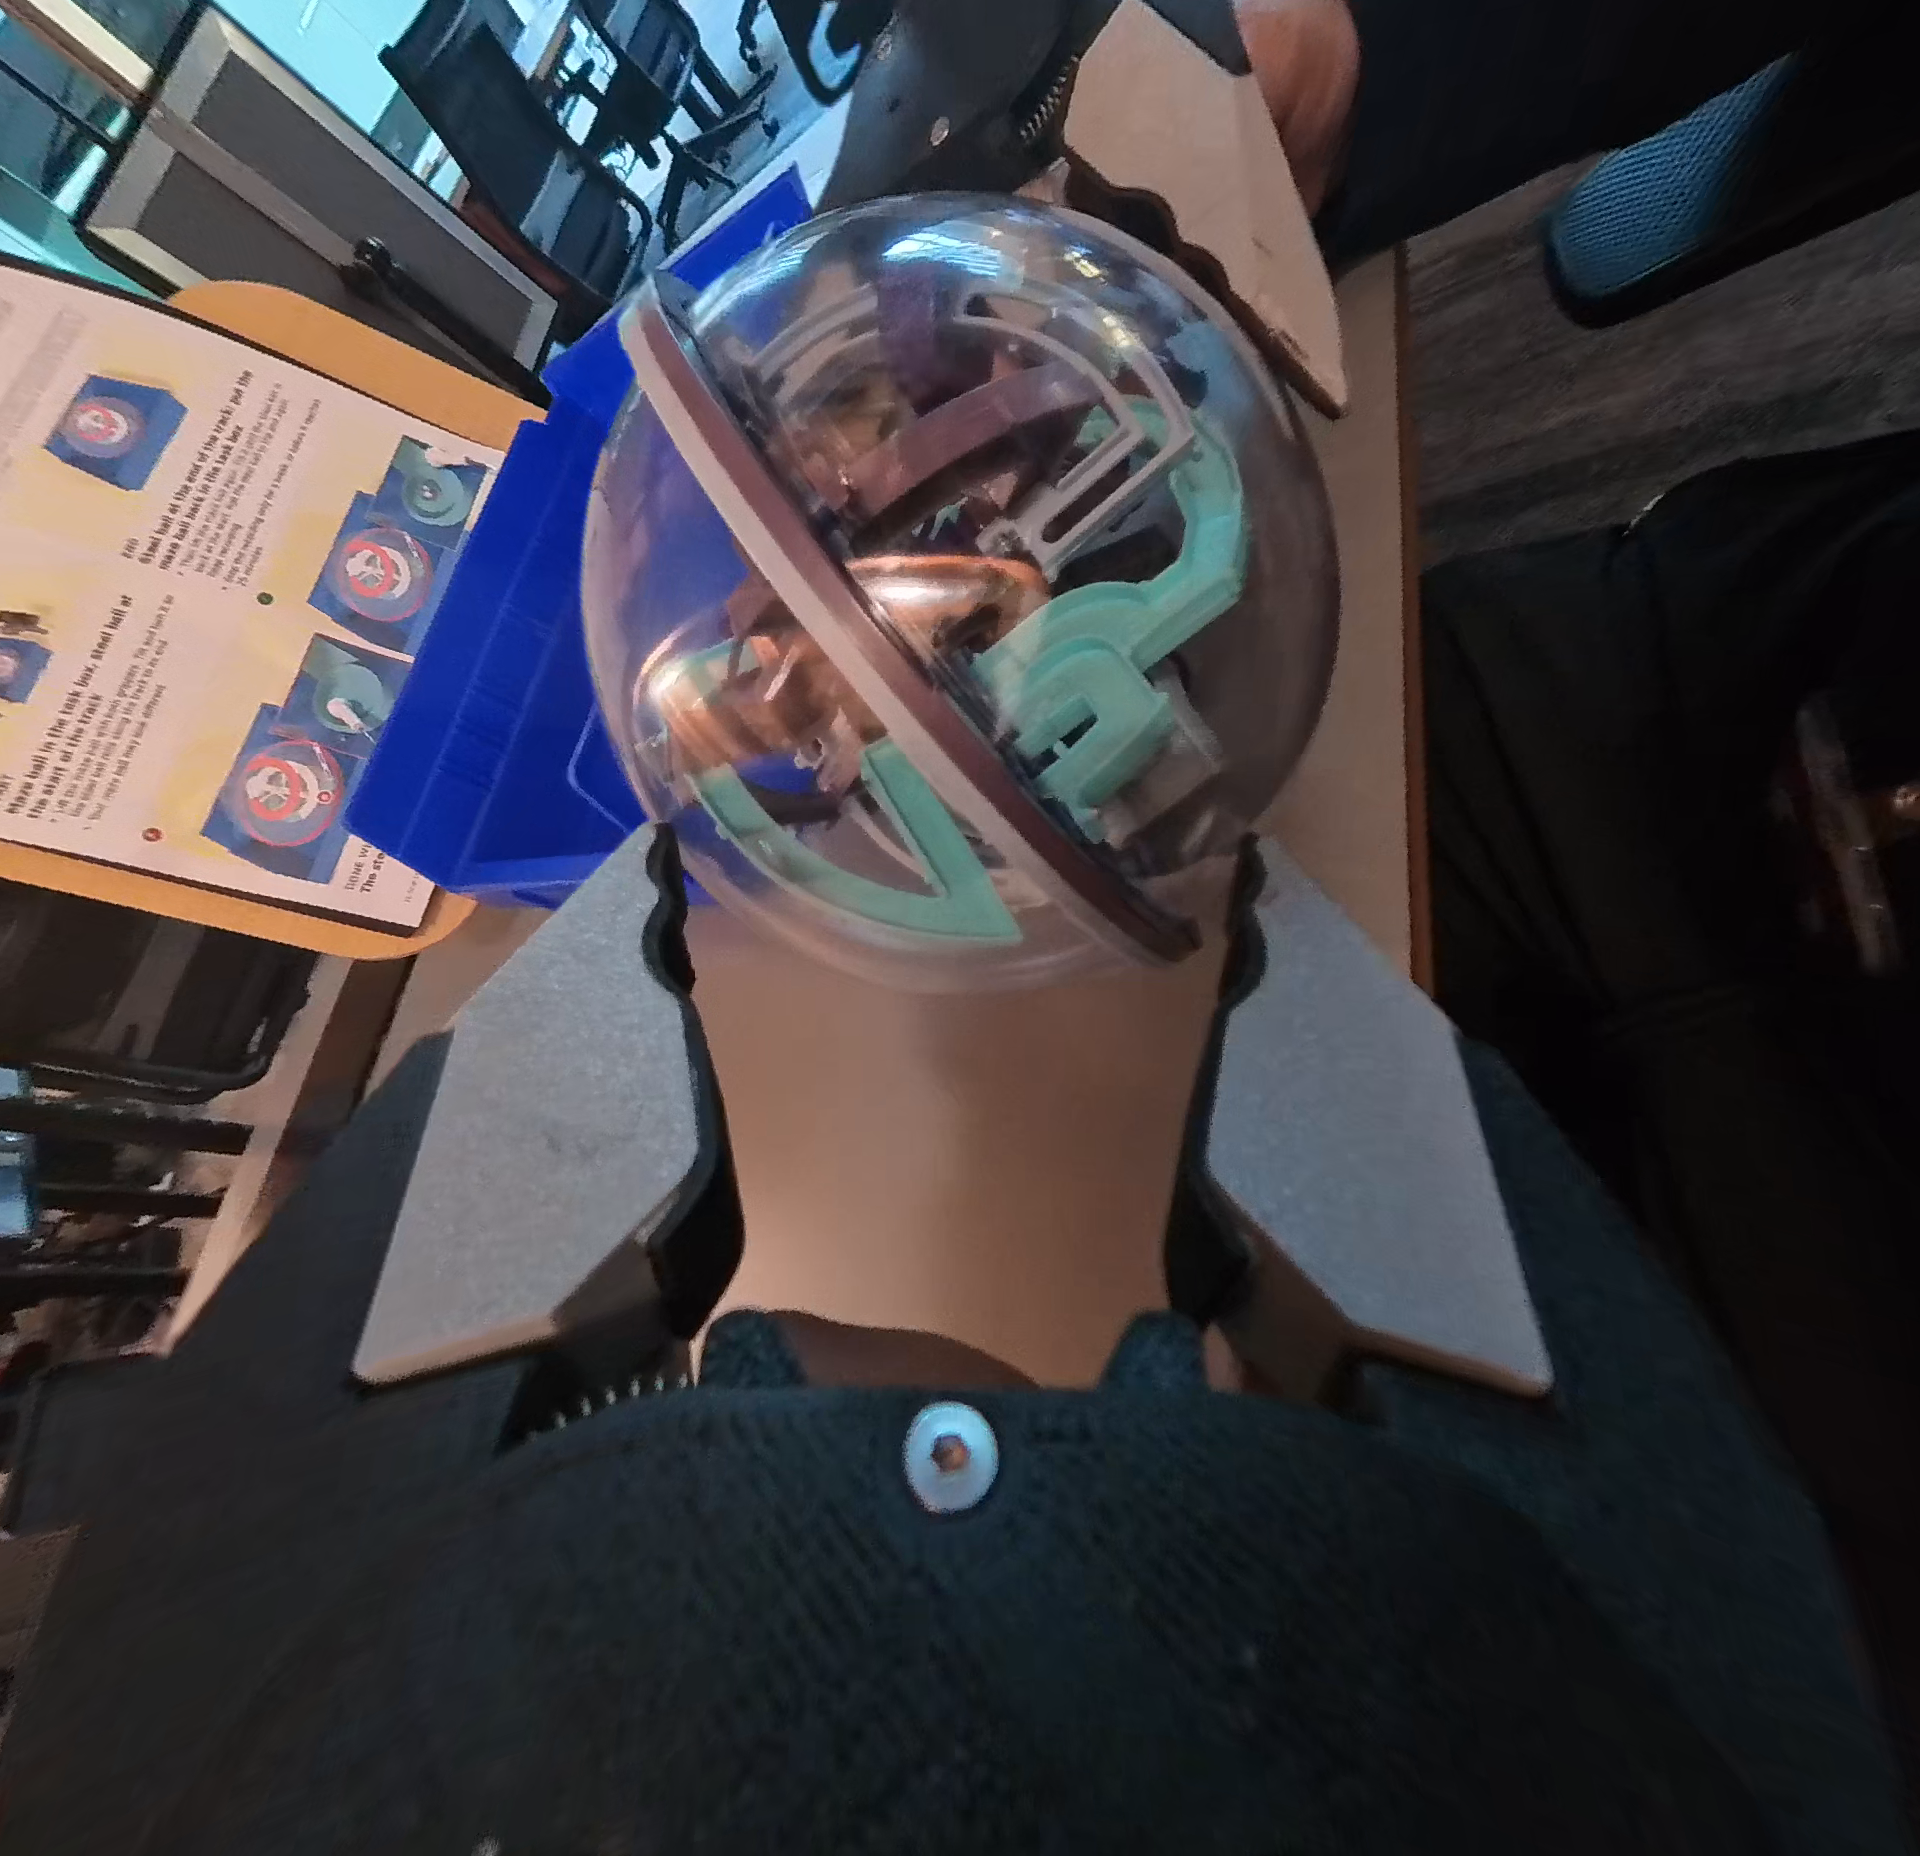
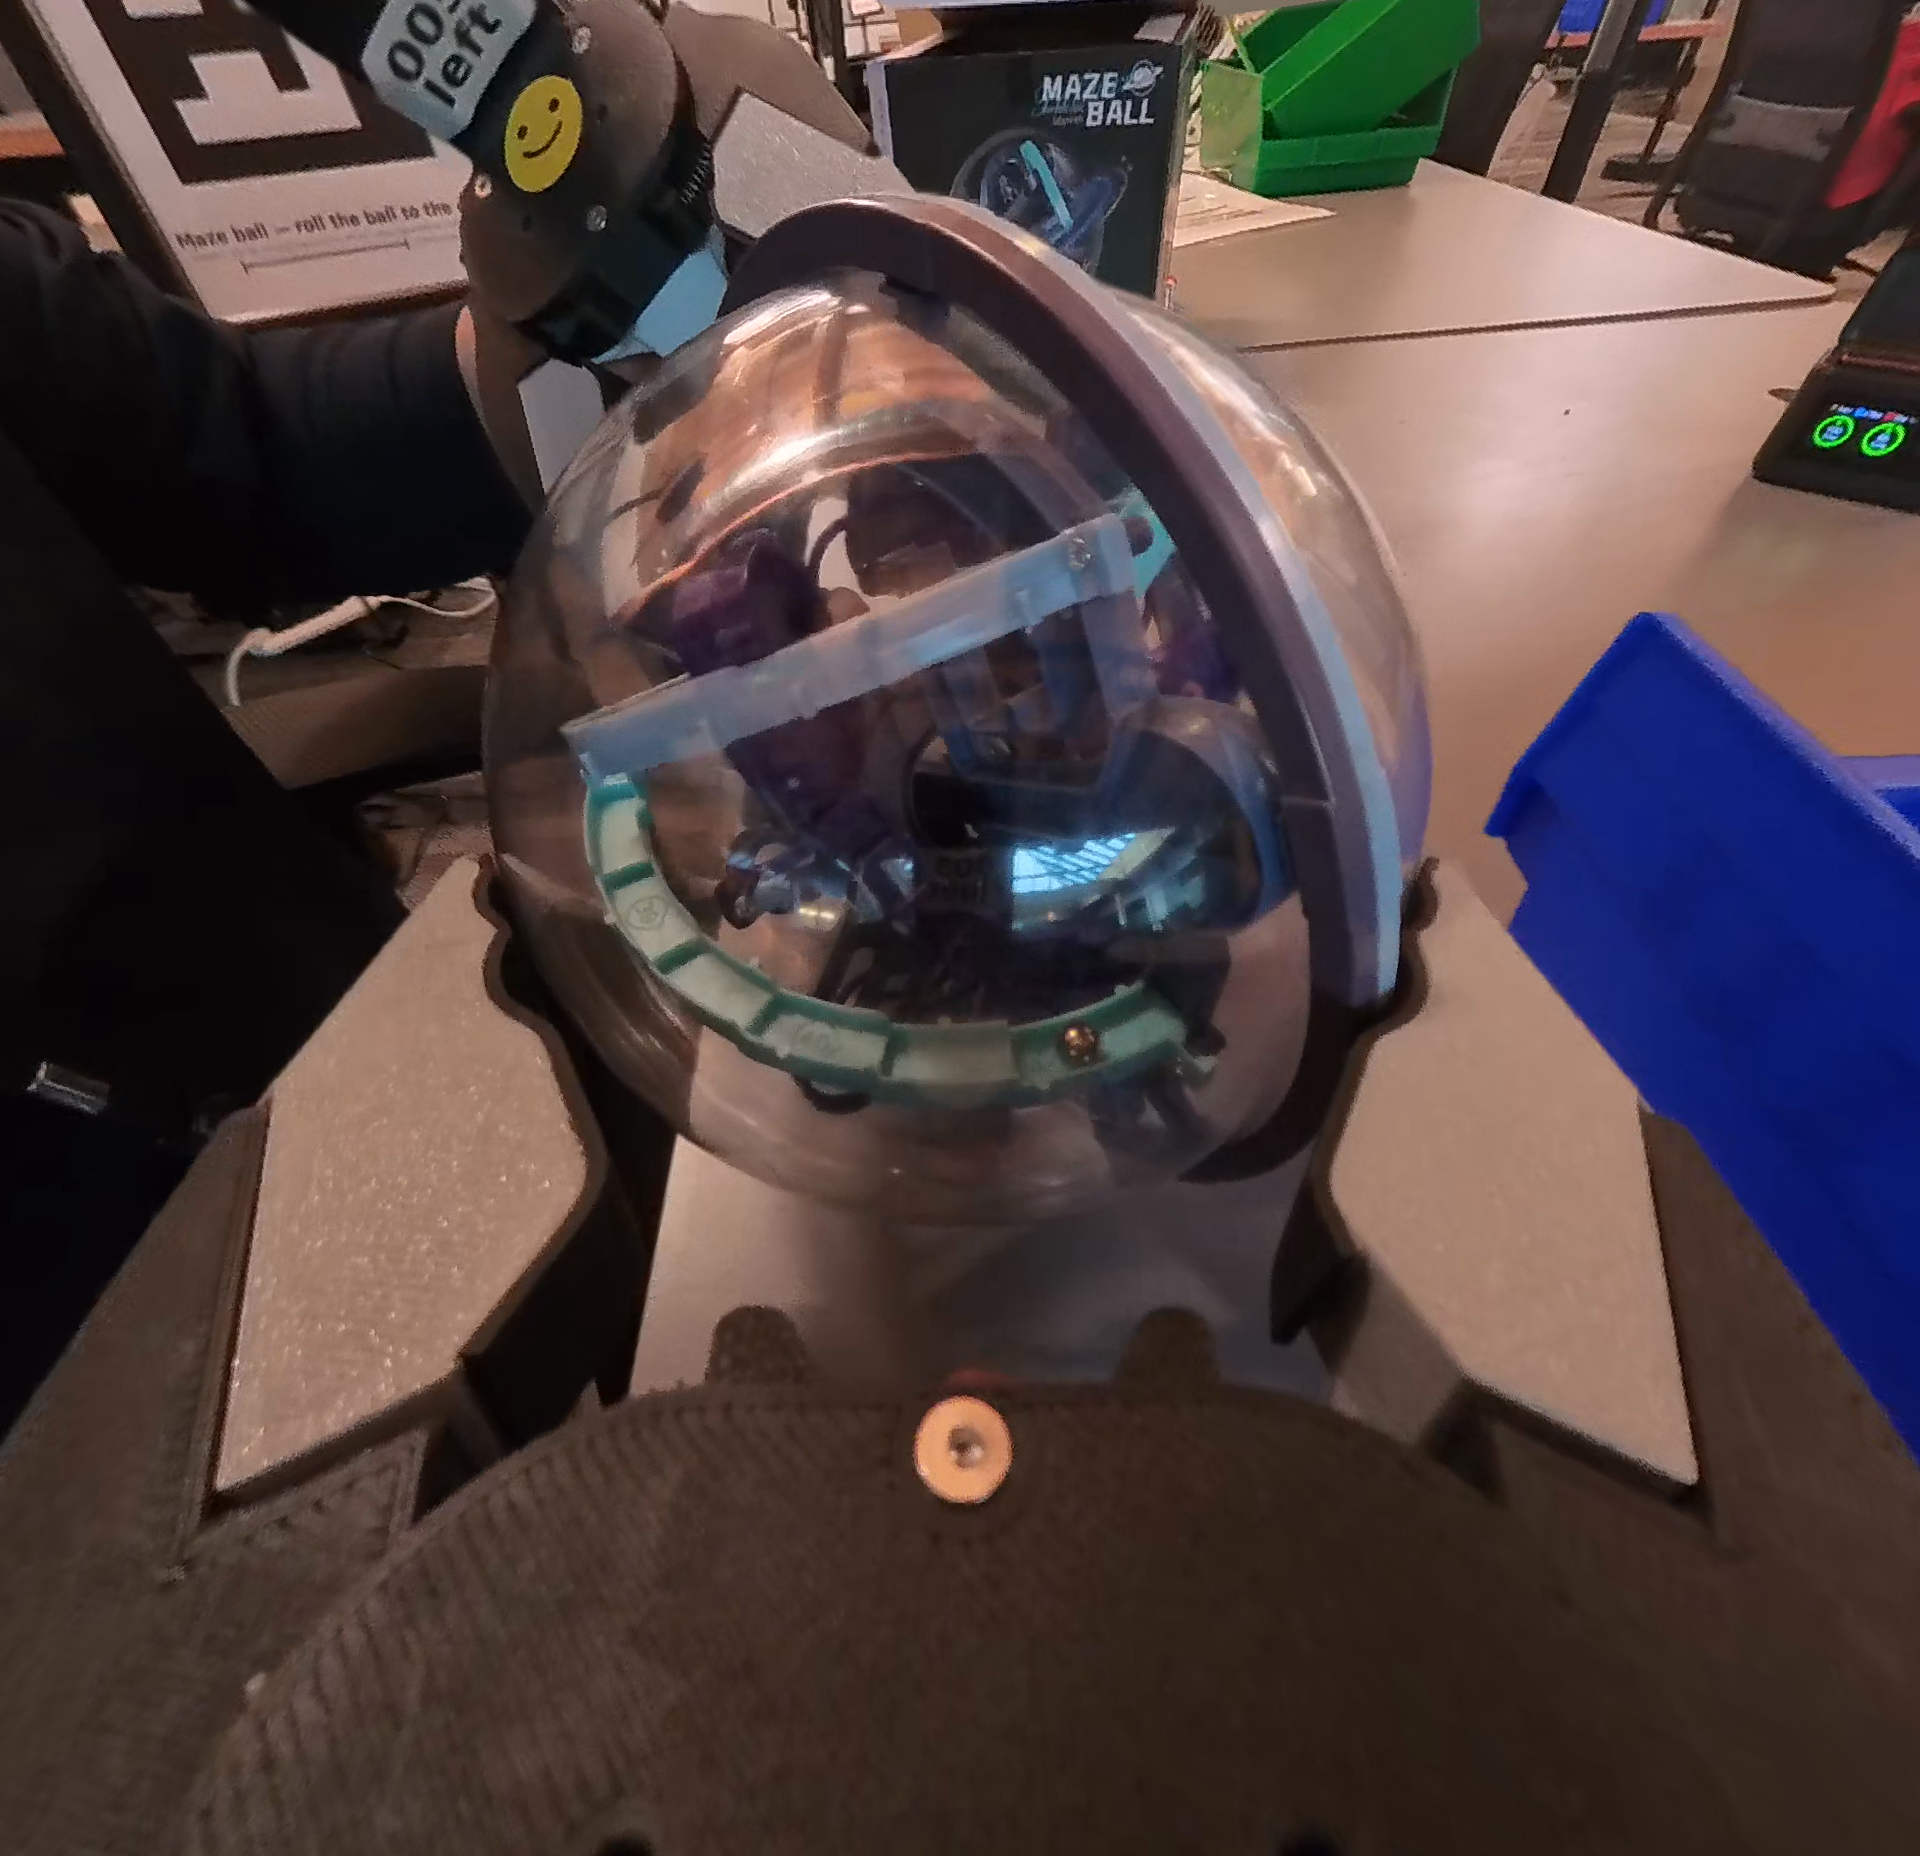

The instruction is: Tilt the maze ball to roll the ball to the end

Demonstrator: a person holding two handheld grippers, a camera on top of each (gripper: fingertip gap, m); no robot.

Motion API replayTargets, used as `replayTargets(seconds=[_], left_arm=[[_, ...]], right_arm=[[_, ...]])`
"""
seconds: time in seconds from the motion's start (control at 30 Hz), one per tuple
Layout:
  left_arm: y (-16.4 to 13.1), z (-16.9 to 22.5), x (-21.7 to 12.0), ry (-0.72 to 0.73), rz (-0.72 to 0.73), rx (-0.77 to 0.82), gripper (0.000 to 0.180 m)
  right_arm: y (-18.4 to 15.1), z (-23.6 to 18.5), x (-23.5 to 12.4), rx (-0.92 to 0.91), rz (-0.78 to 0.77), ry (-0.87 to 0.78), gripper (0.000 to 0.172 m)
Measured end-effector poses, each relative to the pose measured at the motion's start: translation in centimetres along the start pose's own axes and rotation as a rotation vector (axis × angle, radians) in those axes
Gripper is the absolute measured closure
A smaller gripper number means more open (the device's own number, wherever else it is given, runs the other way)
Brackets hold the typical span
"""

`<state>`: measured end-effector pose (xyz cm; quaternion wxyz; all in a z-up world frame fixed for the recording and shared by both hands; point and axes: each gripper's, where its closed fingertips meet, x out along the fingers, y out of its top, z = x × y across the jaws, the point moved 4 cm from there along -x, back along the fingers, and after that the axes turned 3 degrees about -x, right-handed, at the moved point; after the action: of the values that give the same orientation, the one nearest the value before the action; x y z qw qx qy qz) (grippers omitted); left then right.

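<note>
The maze ball (image 1: 956,580) is a clear sphere with a purple equator ring and green, blue and purple tracks inside. It is held in the air between both grippers. My left gripper (image 1: 956,892) is shut on its near cap, with both fingertips (image 1: 665,871) against the shell. My right gripper (image 2: 956,913) is shut on the maze ball (image 2: 935,767) across its widest part, the pads (image 2: 488,913) touching each side. A small steel ball (image 2: 1075,1043) sits on the green ring track, low right. The left gripper (image 2: 582,196) also shows at the sphere's far upper left.
A blue bin (image 2: 1714,871) stands close on the right, also in the left wrist view (image 1: 499,663). An instruction sheet (image 1: 208,559) lies beside it. The maze ball's box (image 2: 1039,144), a green bin (image 2: 1351,92) and a device with green lights (image 2: 1860,435) stand on the grey table (image 2: 1507,456).
</note>
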<state>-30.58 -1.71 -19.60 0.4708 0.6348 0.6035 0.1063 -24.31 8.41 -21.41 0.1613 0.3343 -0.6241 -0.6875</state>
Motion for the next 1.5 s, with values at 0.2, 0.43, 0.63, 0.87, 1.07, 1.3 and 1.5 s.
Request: replayTargets(seconds=[0.2,0.43,0.63,0.87,1.07,1.3,1.5], left_arm=[[-0.2,-0.3,0.0,-0.031,0.024,-0.05,0.078],[-0.1,-0.8,-0.1,-0.071,0.065,-0.148,0.083],[-0.4,-0.9,0.0,-0.076,0.095,-0.22,0.084],[-0.8,-0.7,0.1,-0.076,0.112,-0.336,0.084],[-0.4,-0.8,-0.2,-0.076,0.149,-0.367,0.085],[-1.1,-1.3,-0.7,0.004,0.171,-0.452,0.101],[-1.8,1.0,0.4,-0.039,0.104,-0.595,0.085]], right_arm=[[0.1,0.2,0.1,0.054,0.018,0.003,0.014],[0.0,0.6,0.0,0.196,0.059,0.041,0.015],[0.0,1.0,0.0,0.282,0.092,0.048,0.015],[0.1,1.5,0.3,0.394,0.138,0.05,0.015],[0.0,1.5,0.4,0.438,0.152,0.042,0.015],[-0.6,2.3,-0.1,0.526,0.168,0.004,0.016],[-0.6,2.3,-0.1,0.539,0.17,-0.016,0.016]])
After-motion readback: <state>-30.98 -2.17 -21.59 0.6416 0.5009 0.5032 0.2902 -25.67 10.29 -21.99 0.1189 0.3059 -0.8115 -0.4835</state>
